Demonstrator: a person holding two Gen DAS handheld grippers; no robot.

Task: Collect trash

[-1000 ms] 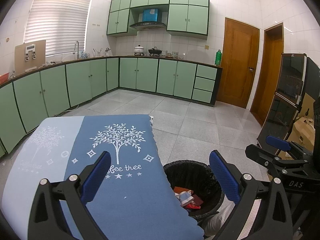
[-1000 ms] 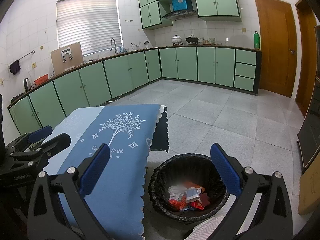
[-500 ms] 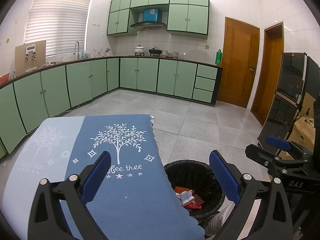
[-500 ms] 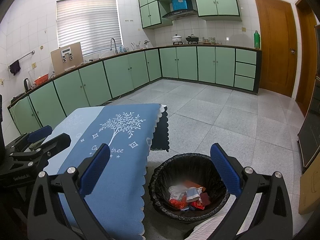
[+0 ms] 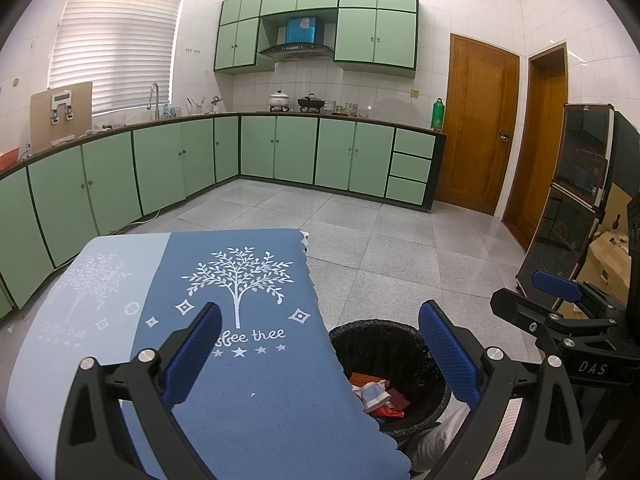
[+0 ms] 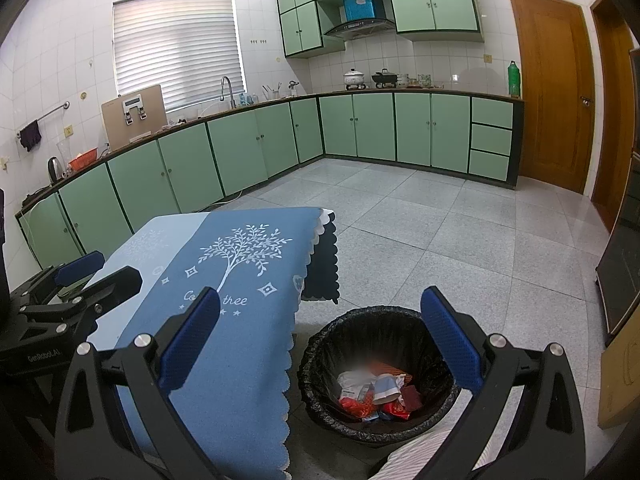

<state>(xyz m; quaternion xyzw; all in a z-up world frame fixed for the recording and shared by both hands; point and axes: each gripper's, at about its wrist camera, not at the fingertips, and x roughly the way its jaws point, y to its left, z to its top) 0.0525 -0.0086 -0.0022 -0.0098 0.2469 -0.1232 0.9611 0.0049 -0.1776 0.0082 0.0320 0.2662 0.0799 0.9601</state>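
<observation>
Both the left gripper (image 5: 320, 354) and right gripper (image 6: 322, 342) stand released and empty; the trash (image 6: 378, 394), light crinkly wrappers, lies inside the black-lined bin (image 6: 320, 344) beside the table (image 6: 224, 280), best pinched by a loose edge.

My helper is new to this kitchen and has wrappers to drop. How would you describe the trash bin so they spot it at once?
Find the table with the blue tree-print tablecloth. On the tiled floor just beside its scalloped edge stands the trash bin, round and lined with a black bag. It alone holds crumpled red and white wrappers.
</observation>
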